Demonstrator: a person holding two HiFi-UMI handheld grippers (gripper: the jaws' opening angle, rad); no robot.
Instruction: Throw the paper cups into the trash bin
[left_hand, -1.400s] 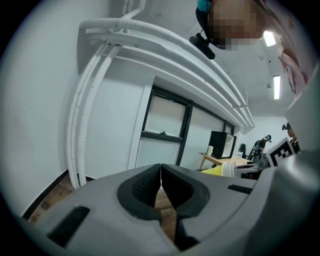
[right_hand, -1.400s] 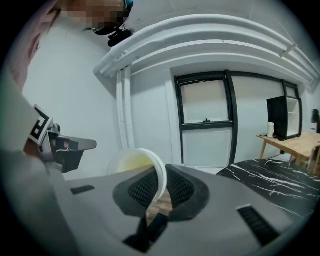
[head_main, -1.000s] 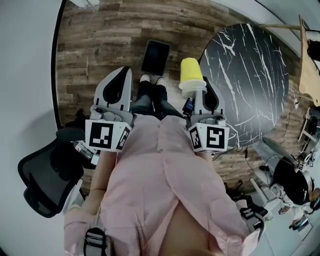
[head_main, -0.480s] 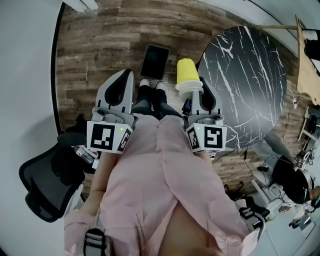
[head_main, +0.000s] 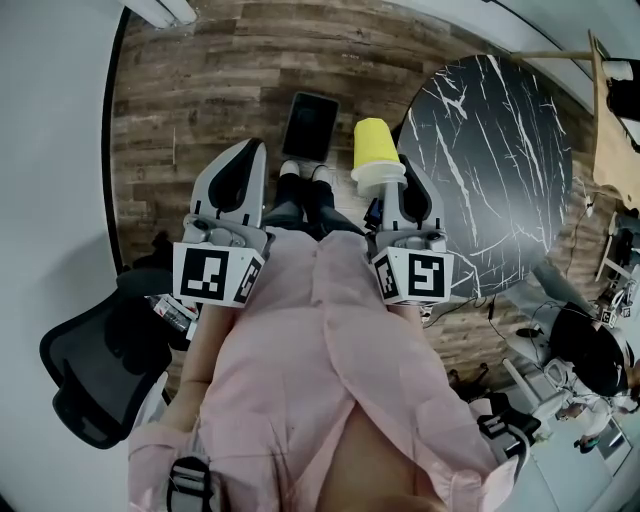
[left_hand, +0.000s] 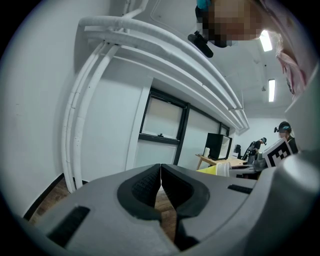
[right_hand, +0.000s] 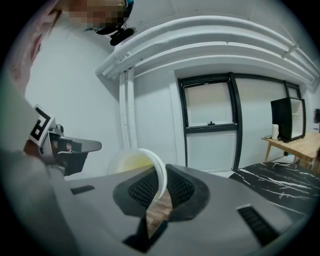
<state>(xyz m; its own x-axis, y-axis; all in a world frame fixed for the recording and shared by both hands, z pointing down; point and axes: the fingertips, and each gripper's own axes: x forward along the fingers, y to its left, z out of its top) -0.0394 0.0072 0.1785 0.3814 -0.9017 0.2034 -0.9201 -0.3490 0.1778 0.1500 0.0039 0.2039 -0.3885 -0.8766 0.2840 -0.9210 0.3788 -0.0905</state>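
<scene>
The right gripper (head_main: 392, 190) pinches only the white rim of the yellow paper cup (head_main: 374, 147), at four o'clock of the dark rectangular floor container (head_main: 311, 122), likely the bin, while the left gripper (head_main: 240, 170) has its jaws together on nothing; so thin a grip may slip early.

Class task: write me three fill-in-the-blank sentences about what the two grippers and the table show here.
The right gripper is shut on a ____ paper cup.
The jaws of the left gripper are ____, with nothing between them.
The round table has a black top with ____ veins.
Missing words: yellow; shut; white.
</scene>
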